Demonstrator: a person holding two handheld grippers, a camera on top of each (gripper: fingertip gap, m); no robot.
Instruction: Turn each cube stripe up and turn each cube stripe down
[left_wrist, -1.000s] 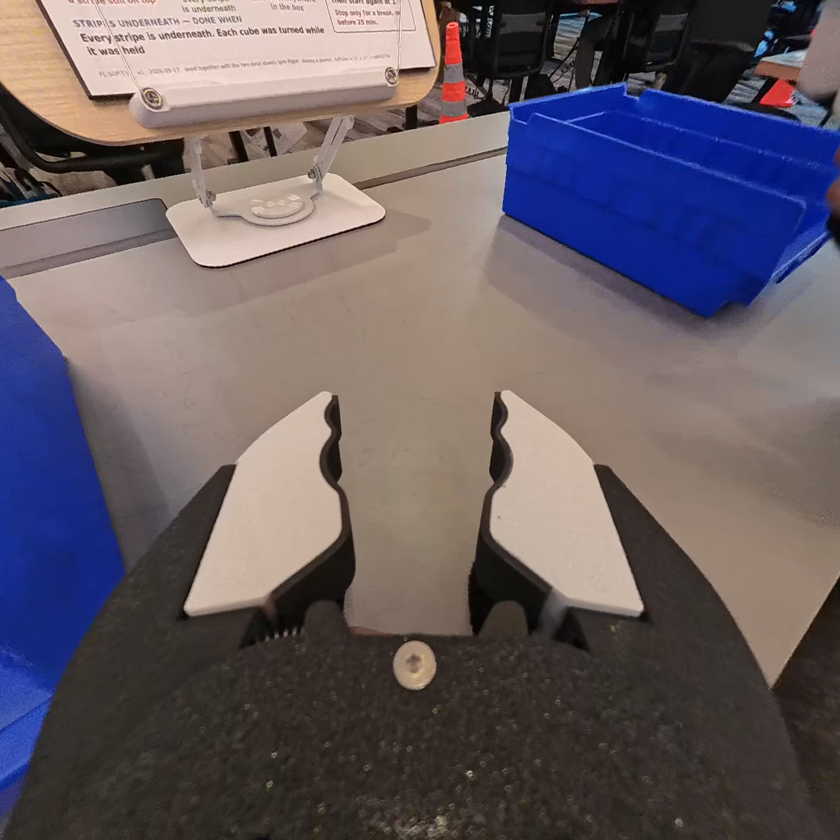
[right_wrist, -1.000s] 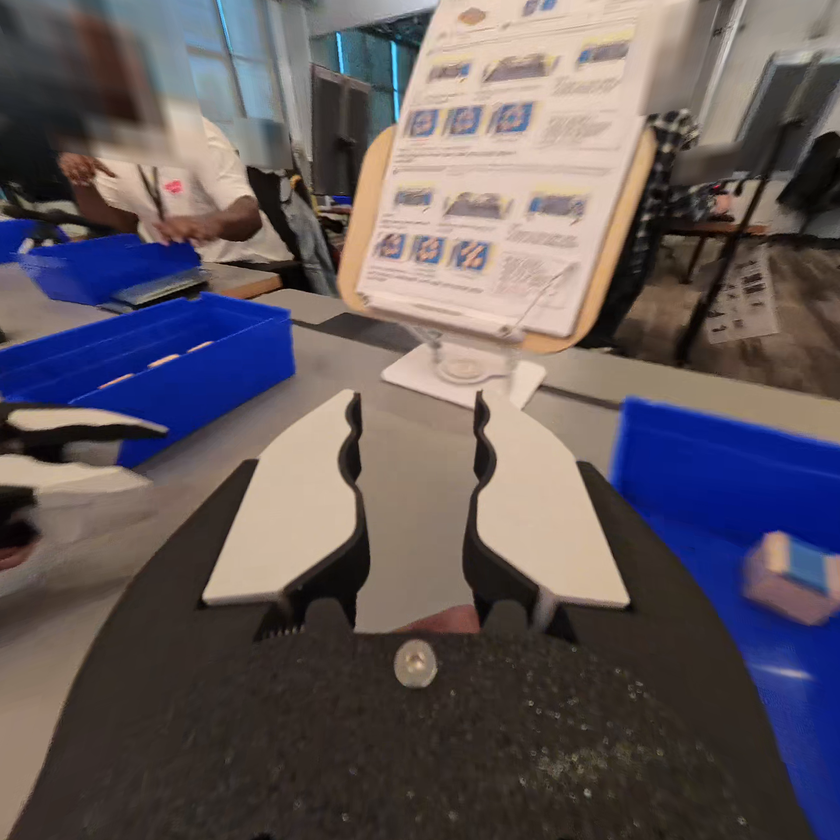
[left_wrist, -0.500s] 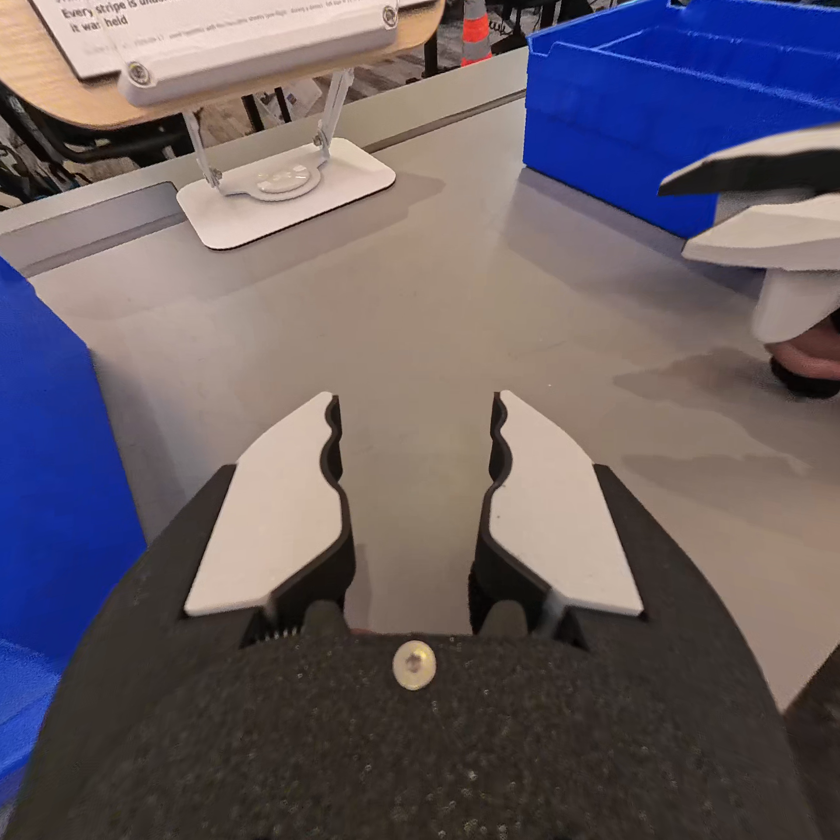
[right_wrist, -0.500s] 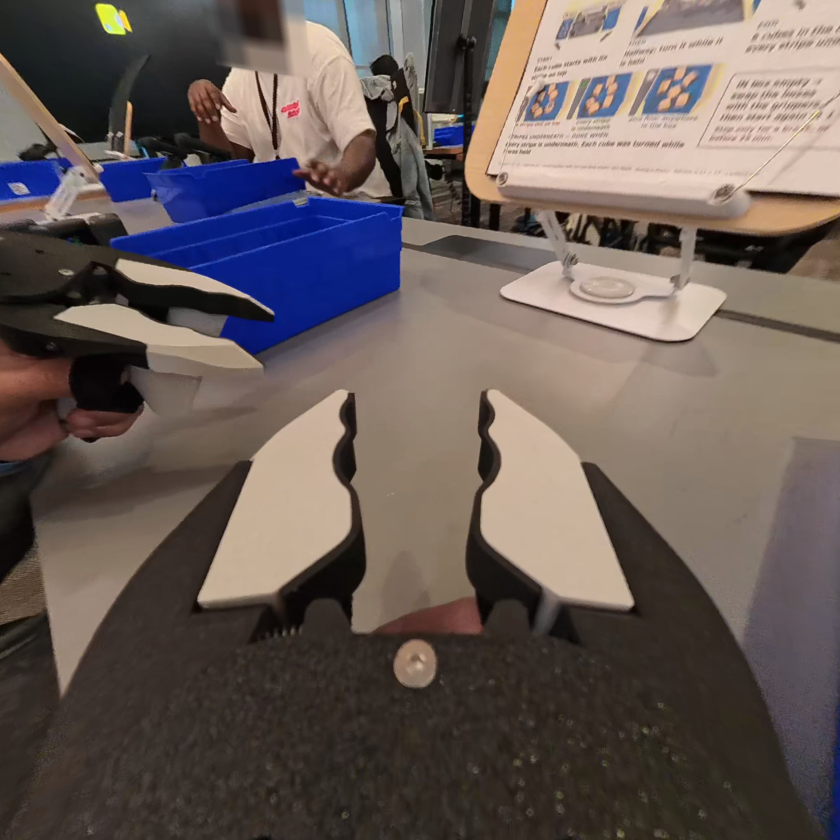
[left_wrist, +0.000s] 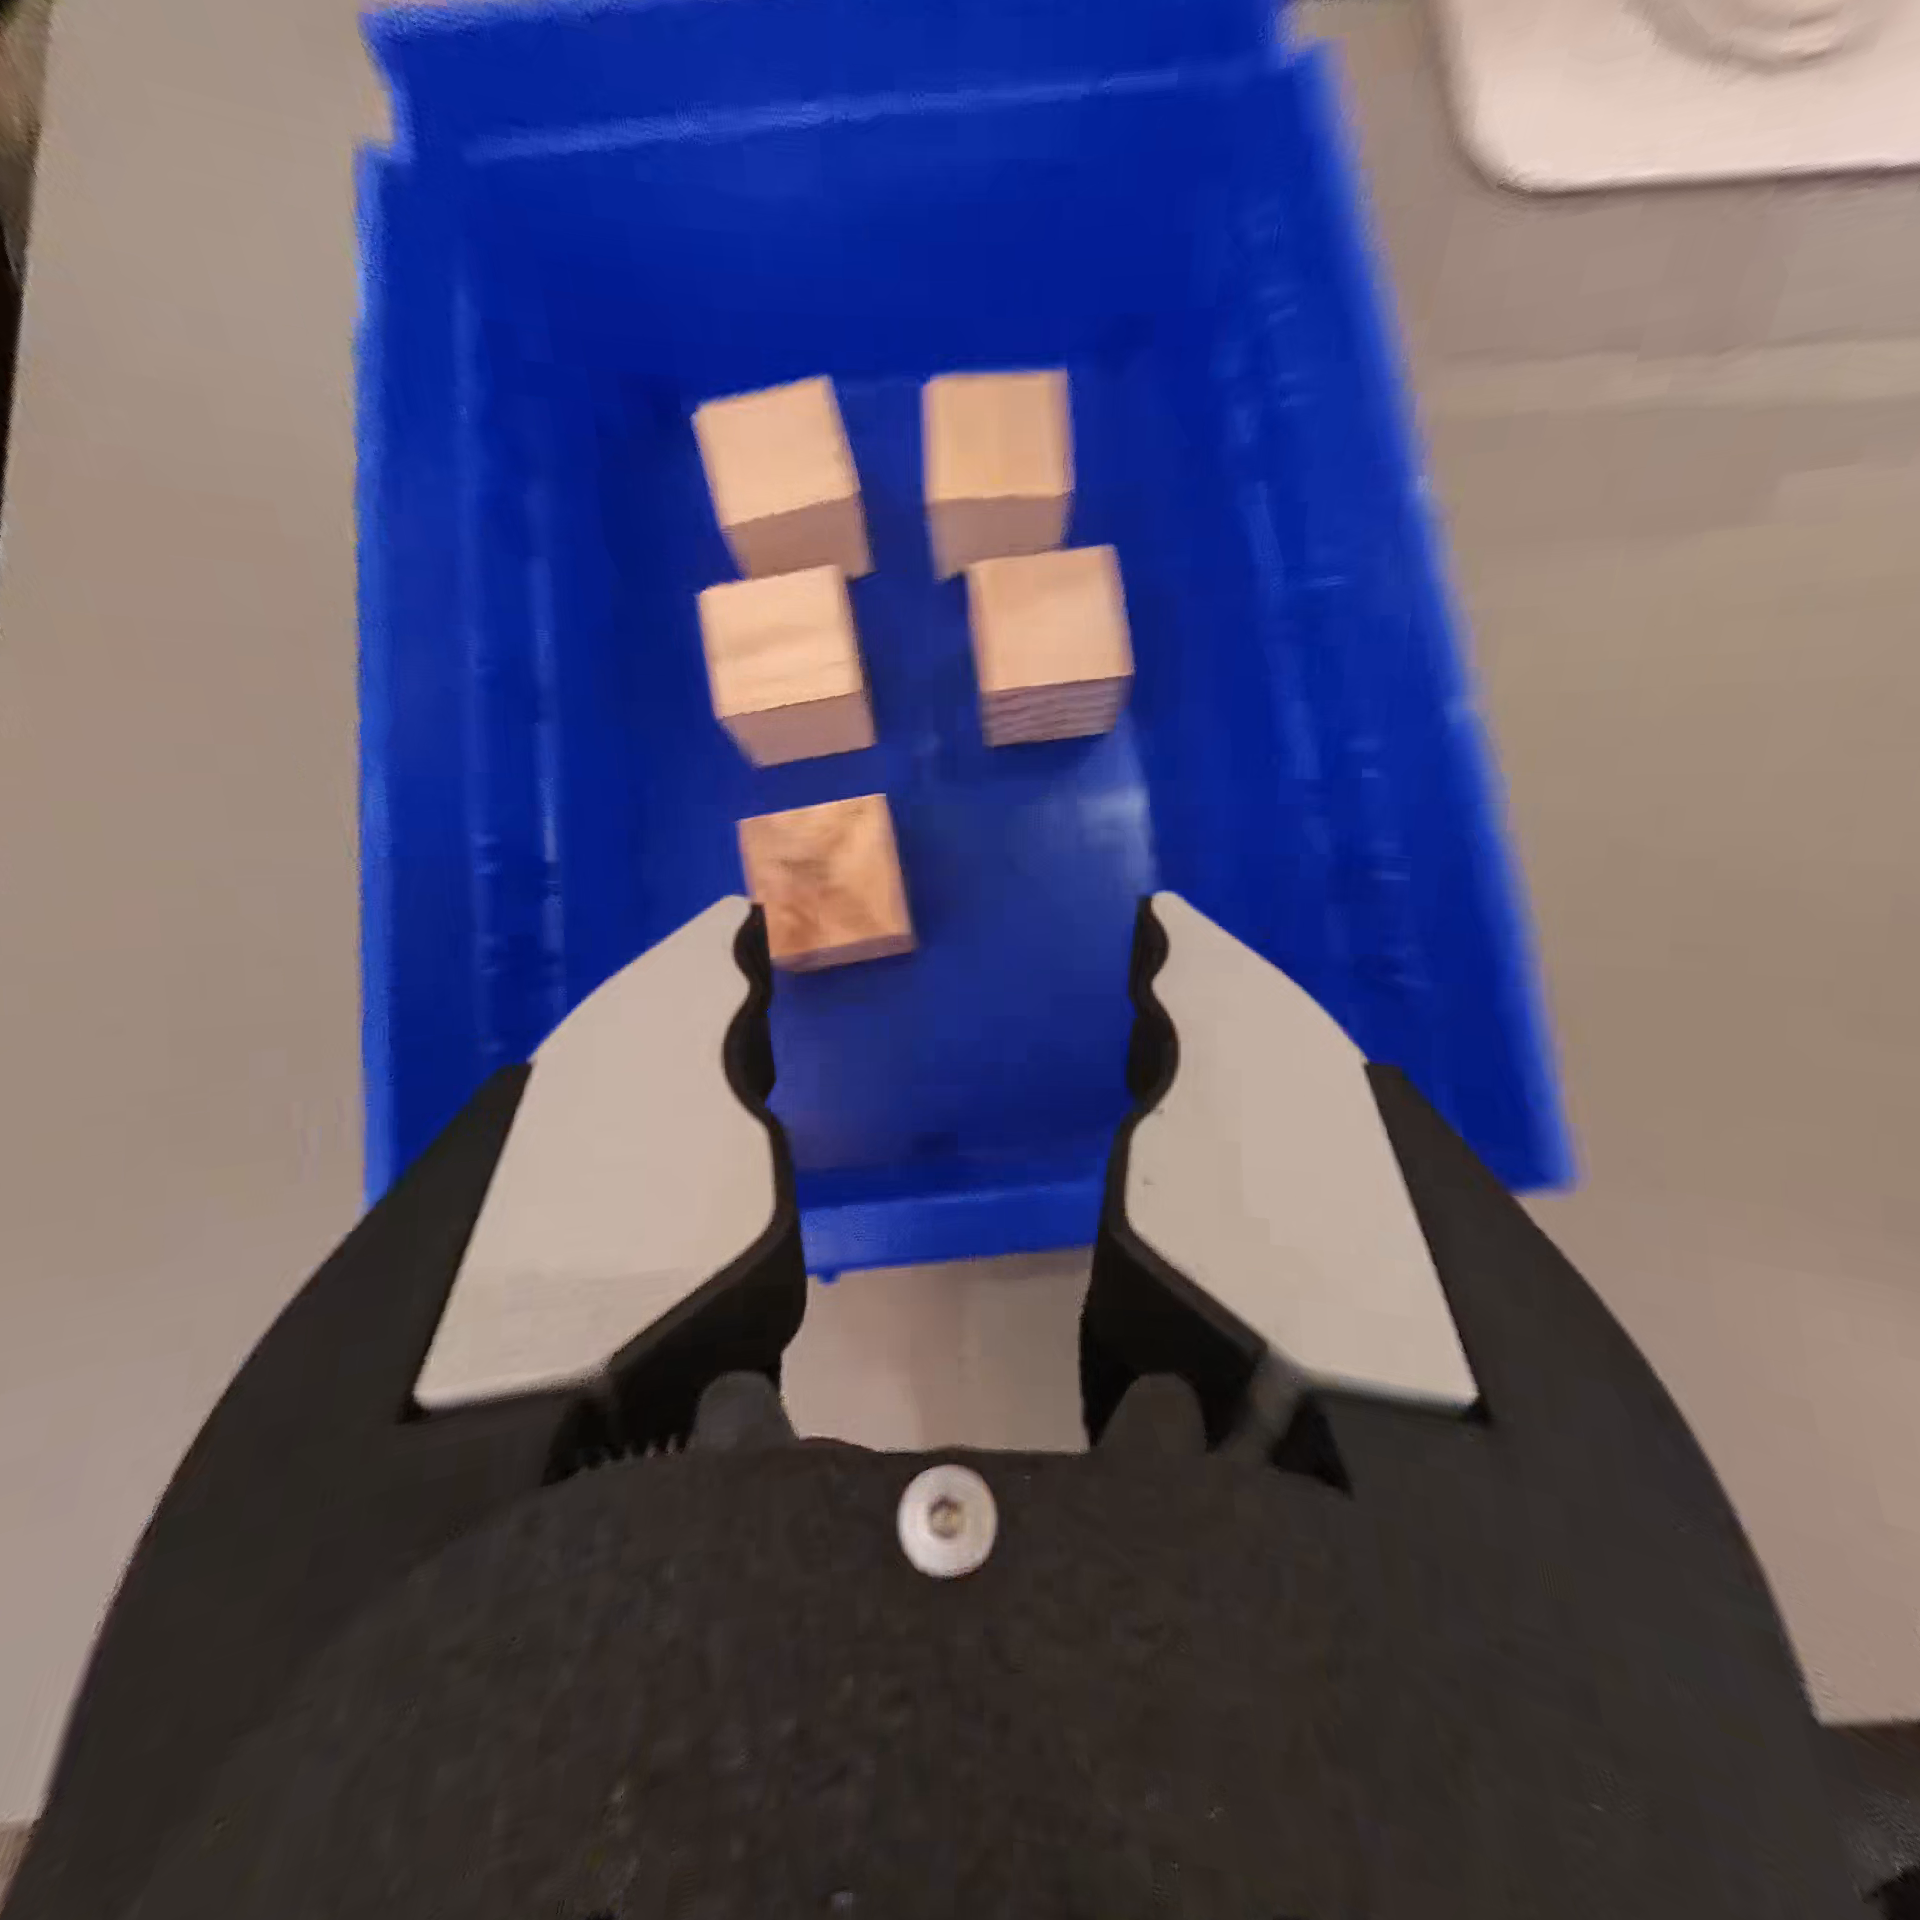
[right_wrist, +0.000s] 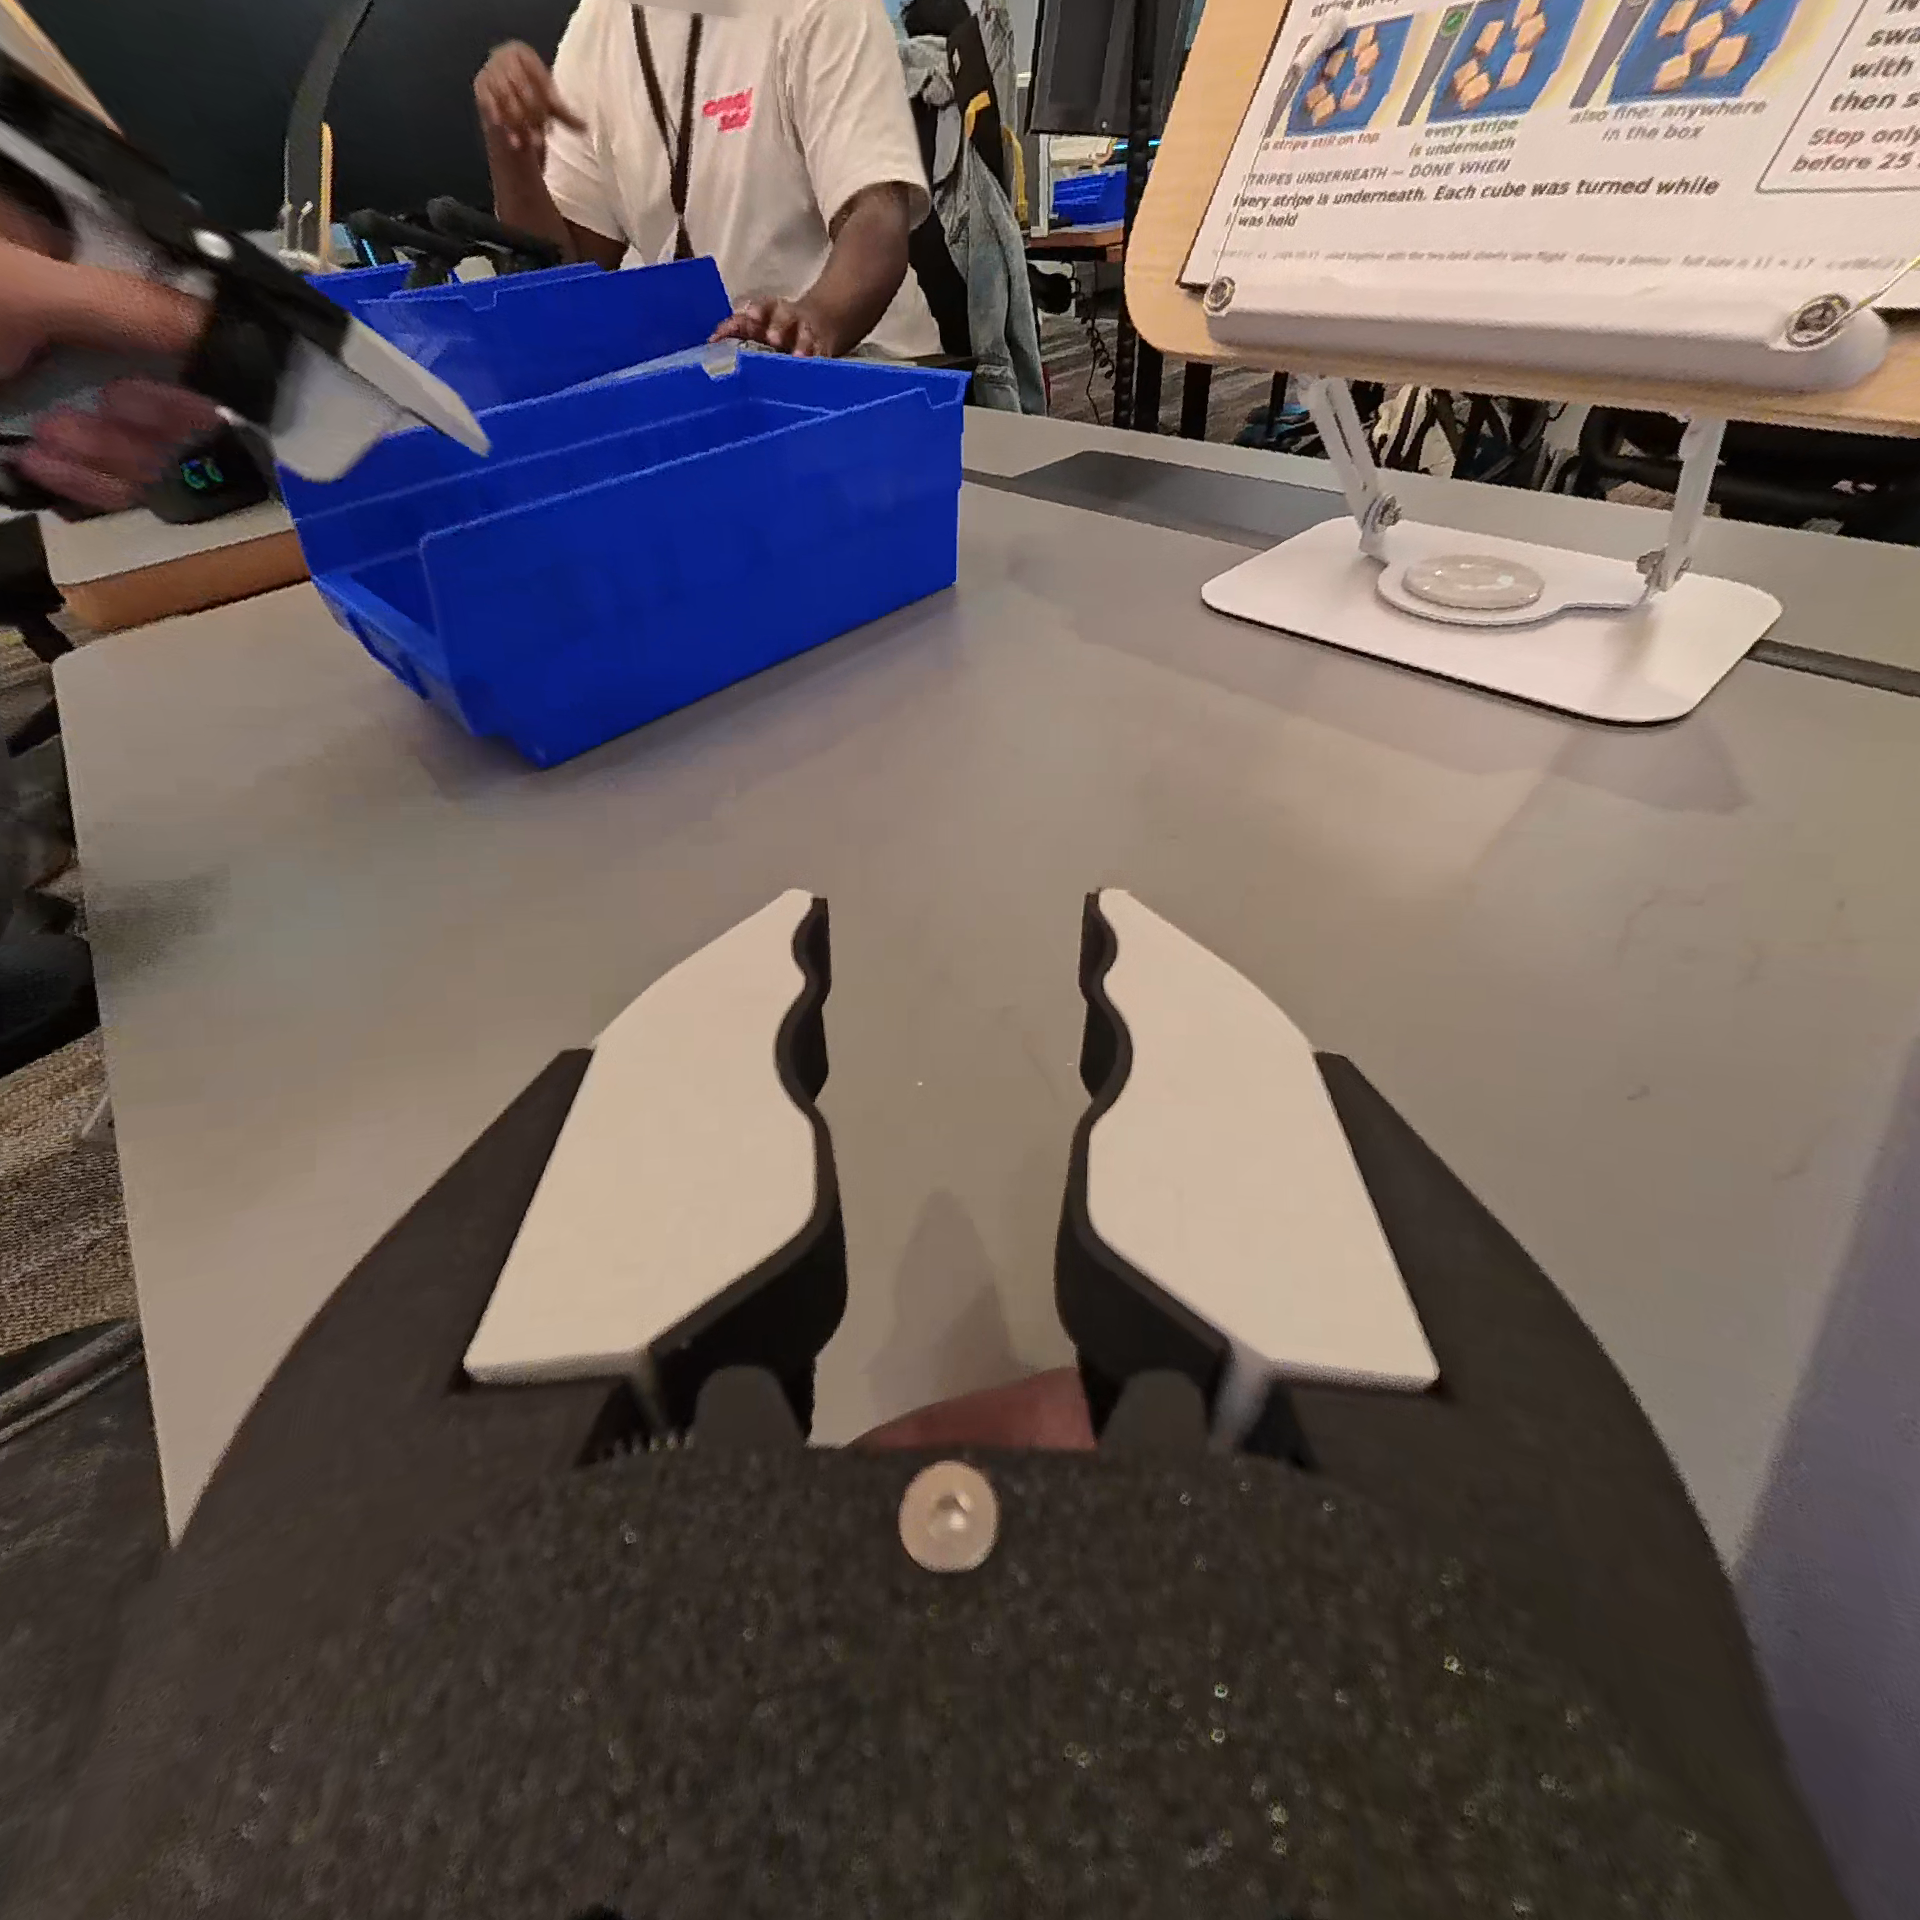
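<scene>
**Left tongs over the bin, nearest cube at 11 o'clock**

The left tongs (left_wrist: 945, 914) hang open and empty above the blue bin (left_wrist: 1351, 623) on the table (left_wrist: 187, 623). Five cubes lie inside, no stripe showing on top. The nearest cube (left_wrist: 826, 883) sits just beside the left fingertip, at 11 o'clock; the other four lie beyond, toward 12. The right tongs (right_wrist: 951, 909), open and empty, are over bare table, well apart from the bin at their 10 o'clock. The left is nearer, likely the one to grasp.

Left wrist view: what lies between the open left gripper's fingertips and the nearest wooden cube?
Nothing. In the left wrist view the left gripper hangs open over the blue bin; only bare bin floor separates it from the nearest cube.
</scene>
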